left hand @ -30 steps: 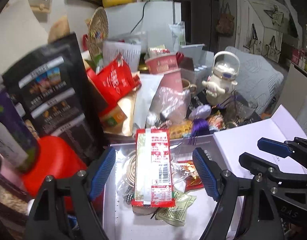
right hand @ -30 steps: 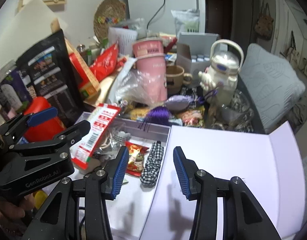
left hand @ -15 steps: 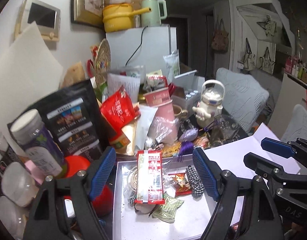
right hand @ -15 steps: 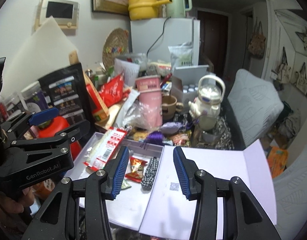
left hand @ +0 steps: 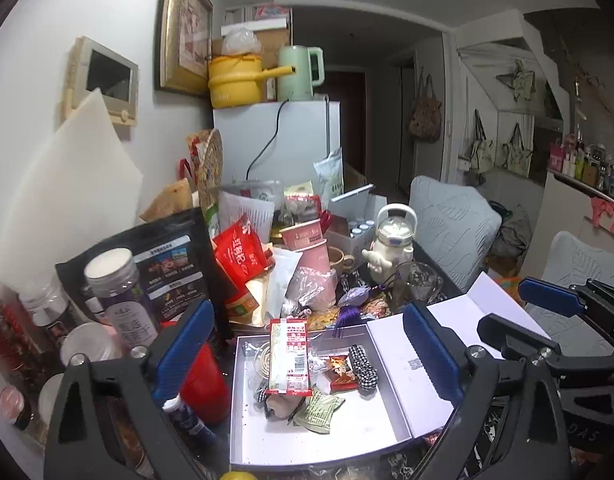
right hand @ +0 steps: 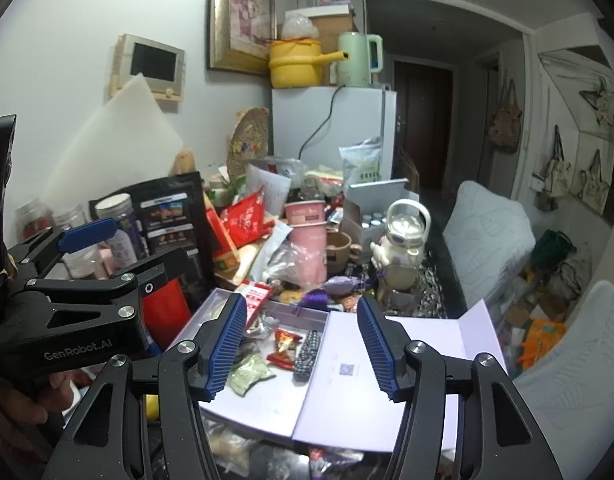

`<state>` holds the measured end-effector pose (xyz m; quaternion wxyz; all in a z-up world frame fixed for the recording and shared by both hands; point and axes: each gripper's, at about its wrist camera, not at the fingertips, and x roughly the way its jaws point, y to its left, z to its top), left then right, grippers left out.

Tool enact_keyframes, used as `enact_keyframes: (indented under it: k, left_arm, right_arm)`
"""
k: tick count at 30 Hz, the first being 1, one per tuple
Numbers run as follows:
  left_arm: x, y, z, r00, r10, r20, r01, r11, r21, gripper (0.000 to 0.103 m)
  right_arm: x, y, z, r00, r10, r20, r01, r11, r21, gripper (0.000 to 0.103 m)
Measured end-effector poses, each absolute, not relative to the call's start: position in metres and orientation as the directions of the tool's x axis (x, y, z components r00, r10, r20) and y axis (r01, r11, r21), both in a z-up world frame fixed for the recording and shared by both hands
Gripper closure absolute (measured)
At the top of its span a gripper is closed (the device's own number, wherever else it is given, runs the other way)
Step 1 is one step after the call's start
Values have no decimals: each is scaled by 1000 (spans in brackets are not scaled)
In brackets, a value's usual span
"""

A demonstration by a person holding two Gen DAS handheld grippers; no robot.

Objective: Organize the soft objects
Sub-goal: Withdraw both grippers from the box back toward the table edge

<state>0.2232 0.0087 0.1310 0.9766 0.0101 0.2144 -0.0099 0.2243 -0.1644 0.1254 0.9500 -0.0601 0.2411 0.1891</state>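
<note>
A cluttered table fills both wrist views. At its near edge sits a shallow white box [left hand: 243,420] with its lid [left hand: 467,320] folded open flat at 3 o'clock of the tray.

The left gripper [left hand: 307,352] hovers above the box, its 2 blue-padded fingers [left hand: 183,344] spread wide and grasping nothing. The right gripper [right hand: 299,348] is likewise released, its fingers [right hand: 227,344] parted and empty above the seam between tray and lid. In the left view the right gripper appears at 3 o'clock; in the right view the left gripper appears at 9 o'clock.

Inside the tray, a black-and-white checked fabric scrunchie [left hand: 363,368] lies at the 3 o'clock side, close to the hinge. Touching it at 9 o'clock is a small red snack packet [left hand: 339,366]. A long red-and-white sachet [left hand: 287,356] lies lengthwise near the tray's middle, over a coil of pale cord [left hand: 263,360]. A green packet [left hand: 319,410] lies at 6 o'clock of the sachet.

Beyond the tray at 12 o'clock are a purple tassel [left hand: 347,314], a pink cup [left hand: 319,264], a white teapot figure [left hand: 393,244] and a black pouch [left hand: 167,264]. A red container [left hand: 201,384] stands just beside the tray at 9 o'clock.
</note>
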Motion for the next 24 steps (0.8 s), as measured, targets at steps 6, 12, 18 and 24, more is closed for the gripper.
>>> enact_keyframes:
  k: [6, 12, 18, 24]
  left_arm:
    - [193, 8, 141, 925, -25, -380, 35, 999, 19, 1]
    - [165, 10, 143, 929, -32, -370, 39, 999, 11, 1]
    - [136, 8, 134, 928, -39, -370, 53, 998, 27, 1]
    - [107, 9, 117, 923, -67, -379, 77, 997, 13, 1]
  right_arm:
    - [192, -169, 135, 833, 334, -441, -386, 922, -32, 32]
    - [162, -174, 135, 848, 327, -417, -371, 928, -27, 20]
    - [133, -177, 128, 870, 287, -401, -332, 942, -46, 6]
    - [108, -180, 115, 889, 234, -393, -283, 957, -70, 4]
